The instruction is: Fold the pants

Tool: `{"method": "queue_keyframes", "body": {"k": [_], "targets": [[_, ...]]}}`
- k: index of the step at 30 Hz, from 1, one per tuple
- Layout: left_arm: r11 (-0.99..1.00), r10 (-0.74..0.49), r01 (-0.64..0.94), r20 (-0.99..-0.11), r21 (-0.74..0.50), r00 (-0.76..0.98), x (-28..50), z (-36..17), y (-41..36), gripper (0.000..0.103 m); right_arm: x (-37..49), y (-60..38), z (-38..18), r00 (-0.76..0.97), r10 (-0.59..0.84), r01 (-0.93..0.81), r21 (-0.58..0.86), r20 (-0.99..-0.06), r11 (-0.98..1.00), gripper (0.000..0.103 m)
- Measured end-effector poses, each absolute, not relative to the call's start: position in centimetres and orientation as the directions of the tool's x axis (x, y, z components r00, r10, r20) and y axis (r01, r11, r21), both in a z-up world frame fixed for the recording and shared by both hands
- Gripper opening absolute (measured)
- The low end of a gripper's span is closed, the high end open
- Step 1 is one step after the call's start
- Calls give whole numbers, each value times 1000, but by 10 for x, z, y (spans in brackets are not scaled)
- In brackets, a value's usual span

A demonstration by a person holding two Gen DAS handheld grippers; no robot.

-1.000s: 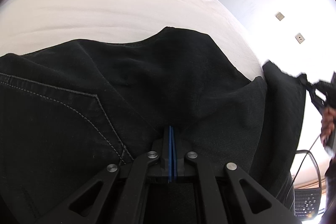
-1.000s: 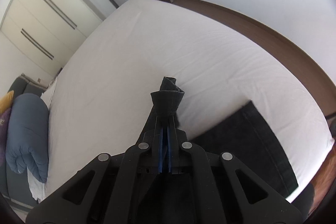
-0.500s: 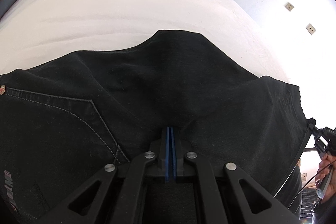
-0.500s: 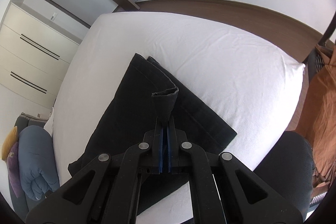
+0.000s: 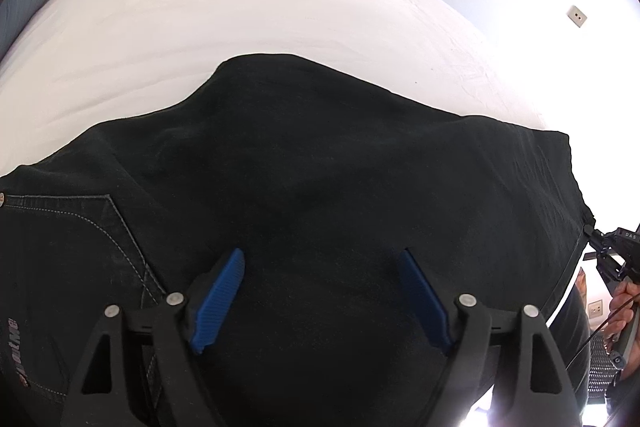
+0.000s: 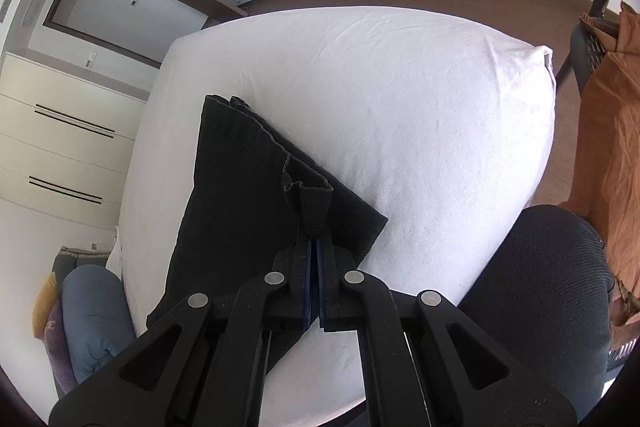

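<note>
The black jeans (image 5: 320, 187) lie on the white bed sheet (image 5: 240, 7), near the edge closest to the person, folded lengthwise so the 2 legs rest stacked, with the hems (image 6: 256, 131) pointing across the mattress. A back pocket with pale stitching (image 5: 100, 219) shows at the waist end, flat on the bed.

The left gripper (image 5: 320, 291) hovers just above the middle of the jeans; its jaws have just been opening and now stand wide, the blue pads (image 5: 218, 297) clear of the fabric, with nothing pinched between them. The right gripper (image 6: 314, 247) is clamped tight on a bunched corner of the hem end (image 6: 312, 203), holding it slightly raised off the layer below.

Judging from this, the lengthwise fold is done and a crosswise fold has landed or is landing, with the hem end brought over the lower layer. What seems left is releasing that hem, smoothing the stack, and perhaps 1 more fold to make a compact bundle.

Beyond the bed stand white wardrobe drawers (image 6: 60, 115), a blue bolster (image 6: 96, 315) and an orange cloth (image 6: 608, 147).
</note>
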State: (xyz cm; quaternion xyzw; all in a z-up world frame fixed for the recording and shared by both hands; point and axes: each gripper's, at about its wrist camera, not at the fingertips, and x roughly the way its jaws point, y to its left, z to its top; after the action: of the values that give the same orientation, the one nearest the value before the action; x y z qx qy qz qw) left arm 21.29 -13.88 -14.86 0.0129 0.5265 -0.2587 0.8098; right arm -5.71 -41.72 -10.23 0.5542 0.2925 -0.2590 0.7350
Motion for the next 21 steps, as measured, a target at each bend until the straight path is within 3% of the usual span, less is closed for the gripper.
{"method": "queue_keyframes", "body": {"k": [12, 16, 18, 20, 21], "targets": [[863, -399, 452, -854, -227, 333, 215, -157, -158, 84, -62, -416, -118, 692, -46, 707, 664, -720, 244, 0], [857, -419, 453, -844, -246, 335, 216, -161, -163, 90, -62, -422, -126, 736, -8, 662, 718, -676, 216, 0], [853, -420, 463, -842, -240, 338, 216, -164, -168, 93, -67, -427, -131, 770, 34, 622, 762, -637, 179, 4], [852, -420, 466, -841, -236, 342, 217, -167, -173, 96, -71, -427, -122, 749, 2, 647, 732, -663, 215, 8], [853, -422, 465, -840, -239, 342, 217, -168, -175, 97, -75, -427, -112, 705, -59, 696, 673, -707, 249, 18]]}}
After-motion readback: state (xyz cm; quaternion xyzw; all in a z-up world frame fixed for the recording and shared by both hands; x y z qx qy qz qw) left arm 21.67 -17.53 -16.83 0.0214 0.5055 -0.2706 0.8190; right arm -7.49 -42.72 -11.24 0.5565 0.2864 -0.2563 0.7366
